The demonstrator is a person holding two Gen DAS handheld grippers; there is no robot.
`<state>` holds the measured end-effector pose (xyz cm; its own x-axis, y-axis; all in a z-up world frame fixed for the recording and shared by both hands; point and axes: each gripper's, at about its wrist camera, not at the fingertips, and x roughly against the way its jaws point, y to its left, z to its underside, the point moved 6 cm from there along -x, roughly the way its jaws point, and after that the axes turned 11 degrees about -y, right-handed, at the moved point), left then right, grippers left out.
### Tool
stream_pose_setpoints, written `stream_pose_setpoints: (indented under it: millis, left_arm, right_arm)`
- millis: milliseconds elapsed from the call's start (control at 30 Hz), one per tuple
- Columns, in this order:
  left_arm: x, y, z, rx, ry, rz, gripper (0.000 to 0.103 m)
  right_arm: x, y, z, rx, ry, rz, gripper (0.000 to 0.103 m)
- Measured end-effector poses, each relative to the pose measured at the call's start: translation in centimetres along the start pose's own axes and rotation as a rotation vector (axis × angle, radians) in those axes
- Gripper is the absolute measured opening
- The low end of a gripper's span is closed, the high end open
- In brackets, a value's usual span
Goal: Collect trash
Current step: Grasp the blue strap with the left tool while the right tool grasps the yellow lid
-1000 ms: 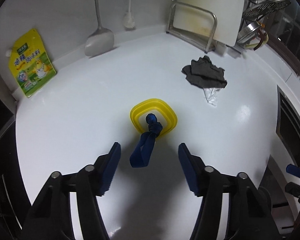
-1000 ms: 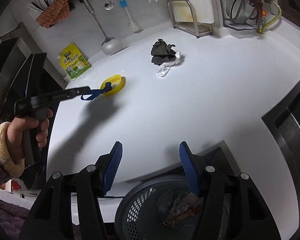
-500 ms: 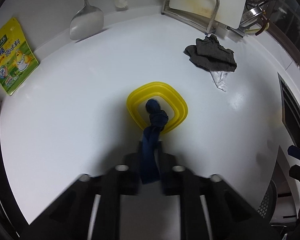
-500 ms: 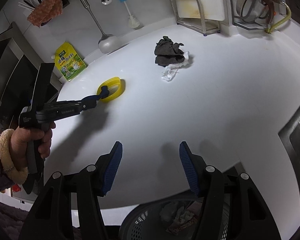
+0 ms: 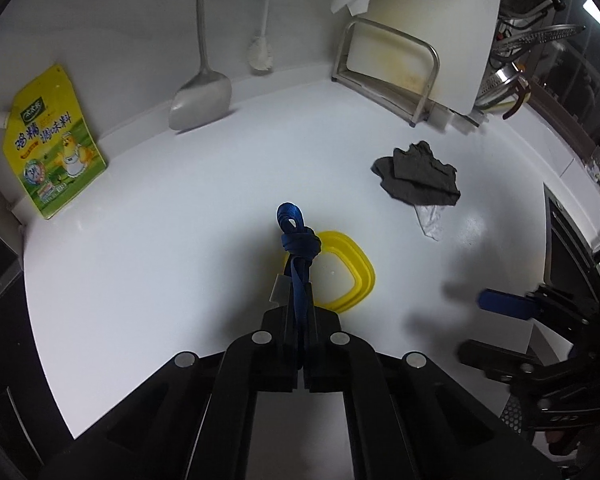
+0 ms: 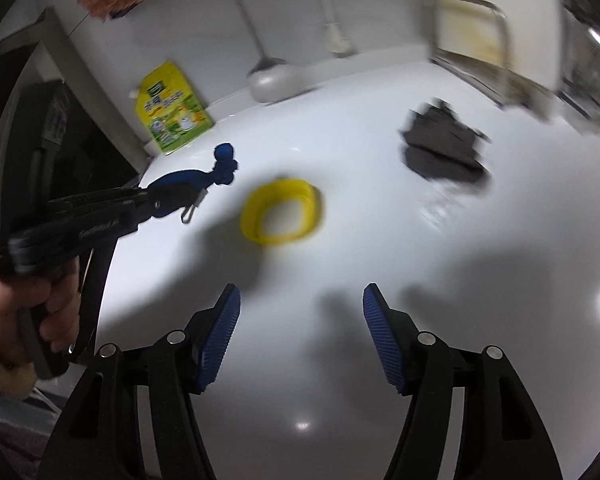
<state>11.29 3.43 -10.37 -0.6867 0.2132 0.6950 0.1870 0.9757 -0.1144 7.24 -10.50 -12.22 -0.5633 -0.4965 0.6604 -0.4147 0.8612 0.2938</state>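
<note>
Your left gripper (image 5: 299, 320) is clamped on the blue strap (image 5: 298, 248), right gripper (image 6: 300, 332) fingers apart; yellow ring (image 6: 282, 210), dark rag (image 5: 420, 180) remain mid-bench

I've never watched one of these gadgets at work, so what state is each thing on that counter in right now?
blue strap: knotted, clamped, lifted off the counter.
left gripper: shut on the strap.
right gripper: open, holding nothing.
yellow ring: lying flat.
dark cloth: crumpled, untouched.
clear wrapper: crumpled, partly under the cloth.
yellow pouch: upright against the wall.
</note>
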Motion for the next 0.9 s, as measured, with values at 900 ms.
stream_pose_setpoints:
  millis: [900]
  left_arm:
    - [0.0, 5.1, 0.7, 0.035, 0.020, -0.079, 0.001]
  right_arm:
    - [-13.0, 2.8, -2.5, 0.244, 0.108, 0.088, 0.063]
